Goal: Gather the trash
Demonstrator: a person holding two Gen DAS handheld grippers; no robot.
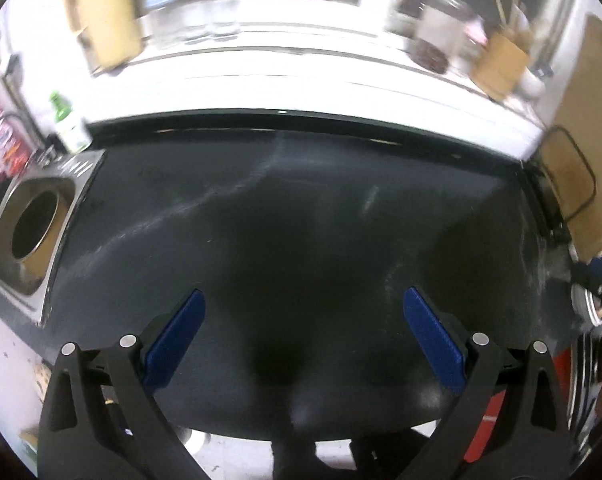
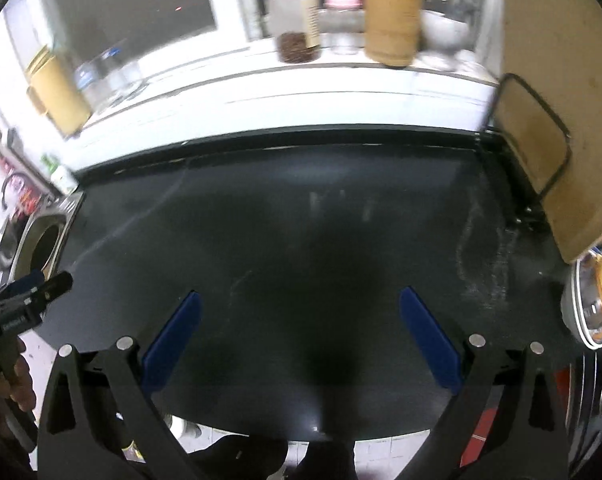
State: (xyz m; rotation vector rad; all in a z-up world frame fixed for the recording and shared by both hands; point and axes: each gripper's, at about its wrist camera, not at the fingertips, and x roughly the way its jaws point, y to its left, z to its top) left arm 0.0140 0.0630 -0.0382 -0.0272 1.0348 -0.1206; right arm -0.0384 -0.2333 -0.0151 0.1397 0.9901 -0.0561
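Left claw [image 1: 303, 336], right claw [image 2: 299, 334]: both spread wide, holding nothing. Dark surface [image 1: 301, 208]: no trash visible. Round disposal hole [image 1: 35, 224] at 9 o'clock. Collection judged done, or trash lies out of view.

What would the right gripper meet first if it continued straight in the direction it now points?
Probably the bare black countertop, since the open right gripper tilts down toward it and nothing lies between its blue fingers. On a flatter line it would reach the white window ledge; depth is unclear.
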